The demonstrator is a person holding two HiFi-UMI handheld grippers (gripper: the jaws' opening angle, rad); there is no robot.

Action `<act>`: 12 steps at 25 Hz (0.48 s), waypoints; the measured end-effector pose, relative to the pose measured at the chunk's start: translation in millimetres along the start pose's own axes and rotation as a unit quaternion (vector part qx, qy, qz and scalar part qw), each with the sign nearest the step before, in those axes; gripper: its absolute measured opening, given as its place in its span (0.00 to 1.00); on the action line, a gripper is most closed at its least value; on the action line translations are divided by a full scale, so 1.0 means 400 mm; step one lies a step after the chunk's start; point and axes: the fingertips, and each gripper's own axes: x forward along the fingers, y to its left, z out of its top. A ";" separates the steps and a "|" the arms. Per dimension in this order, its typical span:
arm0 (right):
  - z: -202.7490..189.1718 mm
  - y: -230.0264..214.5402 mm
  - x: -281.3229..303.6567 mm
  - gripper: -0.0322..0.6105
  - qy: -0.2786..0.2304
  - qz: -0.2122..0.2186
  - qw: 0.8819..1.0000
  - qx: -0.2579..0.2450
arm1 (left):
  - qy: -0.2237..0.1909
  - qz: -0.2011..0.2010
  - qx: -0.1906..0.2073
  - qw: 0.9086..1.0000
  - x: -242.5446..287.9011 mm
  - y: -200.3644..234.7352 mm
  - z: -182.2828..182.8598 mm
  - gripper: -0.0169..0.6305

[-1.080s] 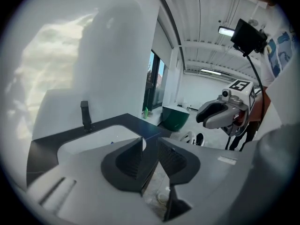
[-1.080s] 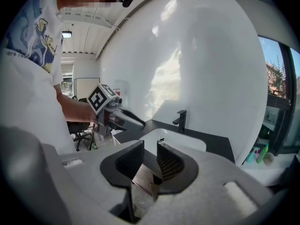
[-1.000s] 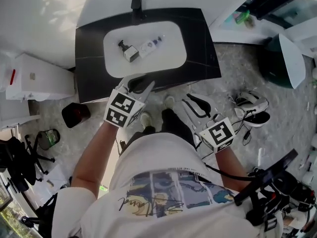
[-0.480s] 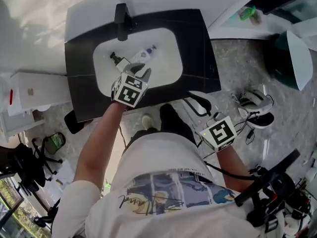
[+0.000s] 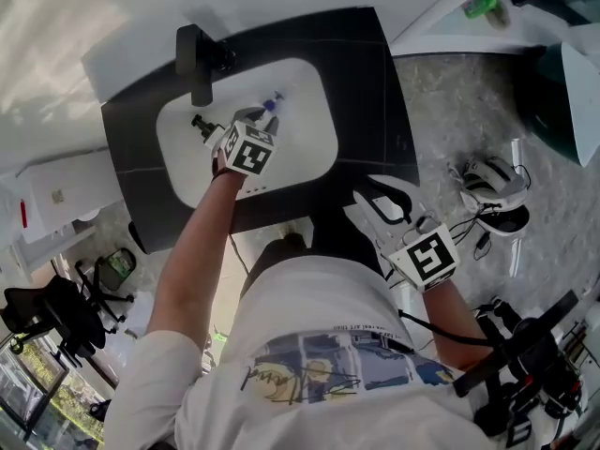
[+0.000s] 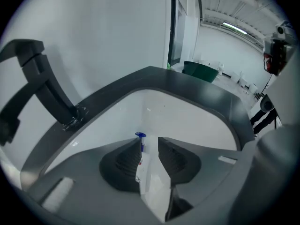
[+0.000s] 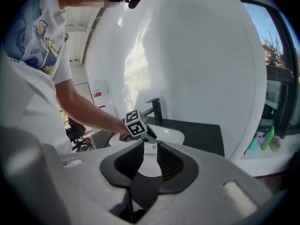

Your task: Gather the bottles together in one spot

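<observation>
One pump bottle (image 5: 201, 126), apparently, head view only

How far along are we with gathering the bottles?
Done: little; the pump bottle and blue-capped bottle sit in the basin, ungripped. In hand: the left tool, jaws just opened wider, straddles the blue-capped bottle. The right tool hangs open, empty. Left: grip and gather them.

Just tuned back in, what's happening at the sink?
The left gripper is down in the white sink basin, its jaws just opening, with a white blue-capped bottle lying between them but not clamped. A black pump-top bottle sits beside it in the basin. The right gripper hangs back, open and empty.
</observation>
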 end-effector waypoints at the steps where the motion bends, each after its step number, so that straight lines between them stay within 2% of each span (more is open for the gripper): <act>1: -0.005 -0.012 0.001 0.18 0.004 0.000 1.000 0.003 | 0.007 0.001 0.003 1.000 0.019 0.005 0.000 0.21; 12: -0.048 -0.102 0.011 0.18 0.029 -0.002 0.999 0.019 | 0.094 0.006 0.047 0.994 0.202 0.052 -0.042 0.22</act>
